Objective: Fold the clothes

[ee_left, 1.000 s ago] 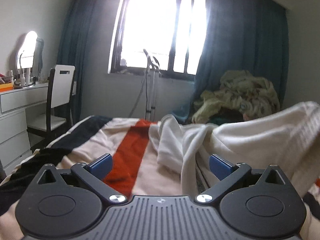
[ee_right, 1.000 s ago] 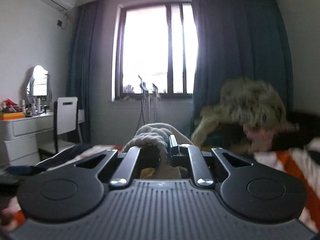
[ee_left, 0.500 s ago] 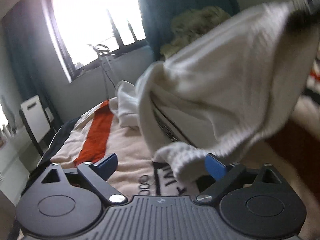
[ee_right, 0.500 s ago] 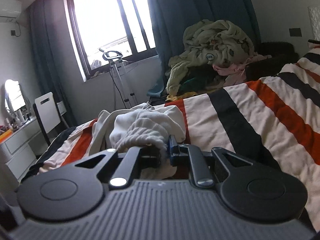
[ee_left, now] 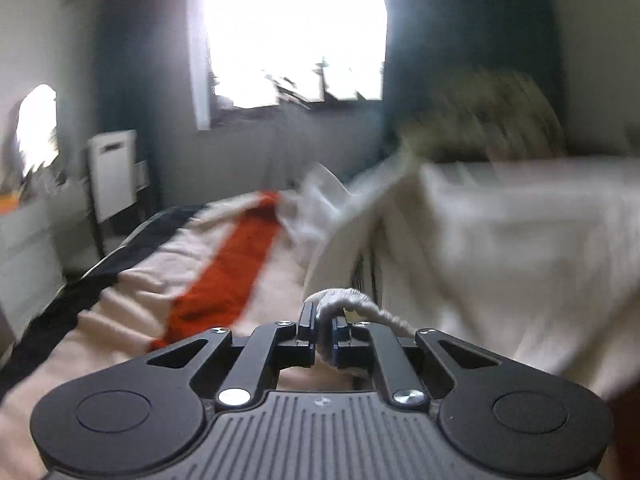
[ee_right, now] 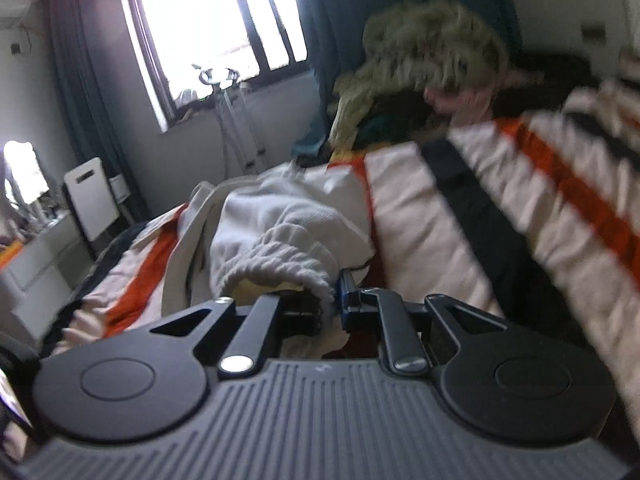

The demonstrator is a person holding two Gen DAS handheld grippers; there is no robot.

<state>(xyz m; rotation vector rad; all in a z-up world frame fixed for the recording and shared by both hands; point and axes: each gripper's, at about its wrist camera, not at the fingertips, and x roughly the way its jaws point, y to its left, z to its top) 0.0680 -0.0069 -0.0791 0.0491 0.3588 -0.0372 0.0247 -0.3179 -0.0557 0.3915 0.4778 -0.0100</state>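
A cream-white knit garment (ee_left: 500, 248) is held up above a bed with a striped cover (ee_left: 180, 280) in cream, orange and black. My left gripper (ee_left: 322, 332) is shut on a ribbed hem of the garment. In the right wrist view the same garment (ee_right: 280, 220) lies bunched ahead, and my right gripper (ee_right: 332, 308) is shut on its gathered ribbed edge. Both views are motion-blurred.
A pile of yellowish bedding and clothes (ee_right: 424, 56) sits at the far end of the bed. A white chair (ee_left: 114, 172) and a white dresser (ee_left: 24, 256) with a lit mirror stand at the left. A bright window (ee_left: 296, 32) with dark curtains is behind.
My left gripper was open half a second ago and has now shut on the garment's ribbed hem. The right gripper stays shut on its edge while both views swing.
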